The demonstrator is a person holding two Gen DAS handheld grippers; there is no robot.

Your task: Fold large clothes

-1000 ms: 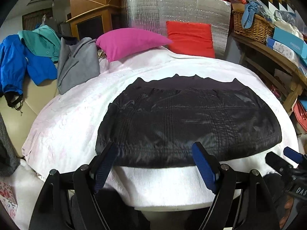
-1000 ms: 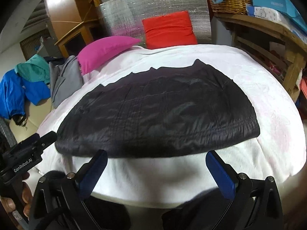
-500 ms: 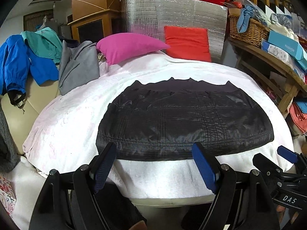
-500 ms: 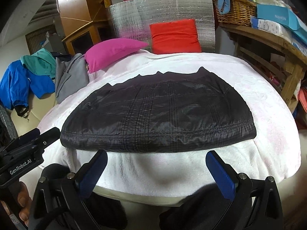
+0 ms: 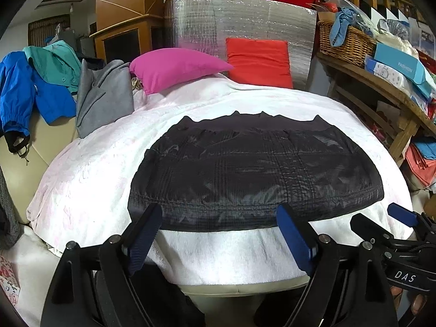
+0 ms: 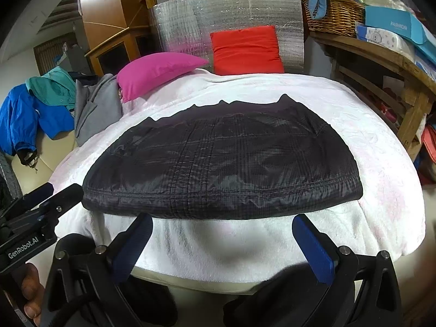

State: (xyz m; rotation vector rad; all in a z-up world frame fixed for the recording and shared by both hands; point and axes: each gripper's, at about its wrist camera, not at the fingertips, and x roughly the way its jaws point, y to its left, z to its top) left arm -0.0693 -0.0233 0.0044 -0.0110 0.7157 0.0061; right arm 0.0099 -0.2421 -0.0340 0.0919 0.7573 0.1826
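Observation:
A black quilted garment (image 5: 256, 169) lies folded flat on a white blanket (image 5: 95, 169) spread over a bed. Its long hem faces me. My left gripper (image 5: 219, 212) hovers just short of the left half of that hem. Its jaws are opening, and nothing is between its blue pads. In the right wrist view the same garment (image 6: 223, 160) lies ahead, and my right gripper (image 6: 221, 220) stands wide open before the hem, holding nothing. Each gripper also shows in the other's view: the right gripper (image 5: 376, 216) at the lower right, the left gripper (image 6: 54, 190) at the lower left.
A pink pillow (image 5: 177, 68) and a red cushion (image 5: 259, 62) lean on a silver foil panel (image 5: 239, 24) at the bed's far end. Grey (image 5: 103, 95), teal and blue clothes (image 5: 21, 92) hang at the left. A wooden shelf (image 5: 381, 90) with a wicker basket (image 5: 346, 41) lines the right.
Both views have shifted slightly, and the right one has levelled out. The garment lies as before, and neither gripper has taken hold of anything.

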